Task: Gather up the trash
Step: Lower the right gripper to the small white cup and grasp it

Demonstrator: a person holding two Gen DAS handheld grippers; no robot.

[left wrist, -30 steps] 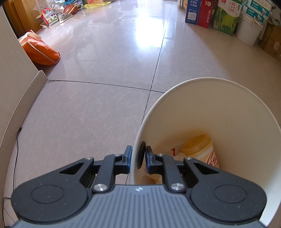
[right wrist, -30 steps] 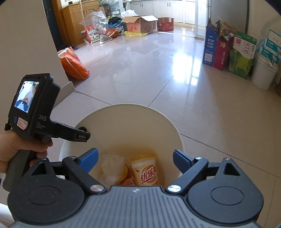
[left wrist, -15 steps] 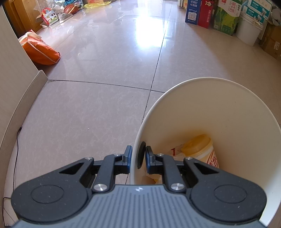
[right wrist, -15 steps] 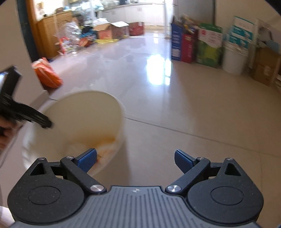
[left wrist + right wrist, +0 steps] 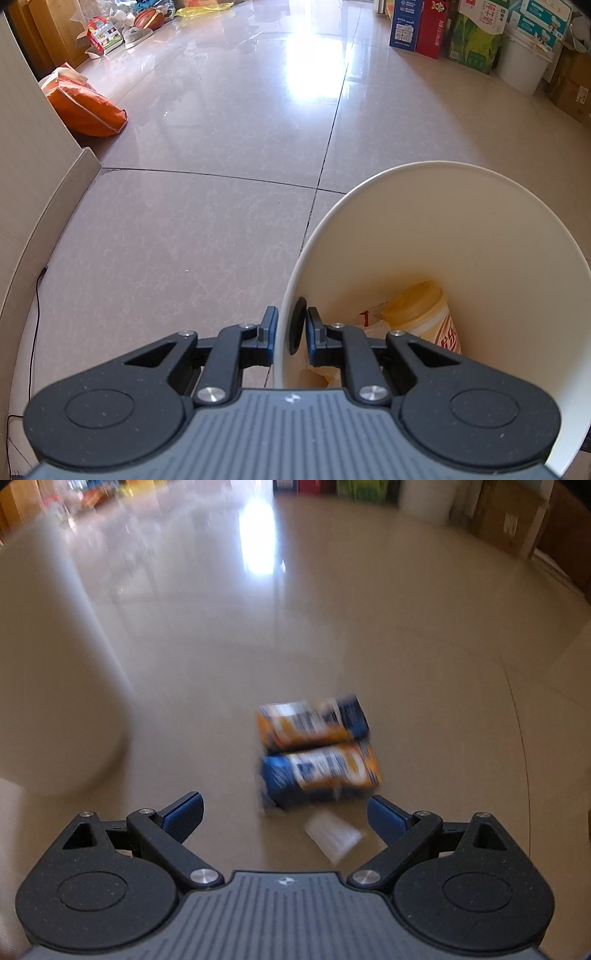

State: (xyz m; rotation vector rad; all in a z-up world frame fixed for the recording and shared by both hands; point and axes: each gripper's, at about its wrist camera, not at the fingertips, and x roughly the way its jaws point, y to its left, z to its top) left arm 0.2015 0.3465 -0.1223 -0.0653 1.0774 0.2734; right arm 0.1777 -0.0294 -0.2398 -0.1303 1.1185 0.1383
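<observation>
Reaching with the right gripper, fingers wide, over the blurred packets on the floor — best straddle one squarely; left gripper pinches the bin rim.

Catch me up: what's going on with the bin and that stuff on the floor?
The left gripper is clamped on the rim of the white bin, which already holds a yellow-lidded cup and some wrappers. The right gripper is open and empty, pointing down at two blue-and-orange packages lying side by side on the tile floor, with a small pale scrap just in front of them. That view is motion-blurred. Nothing is picked up yet.
</observation>
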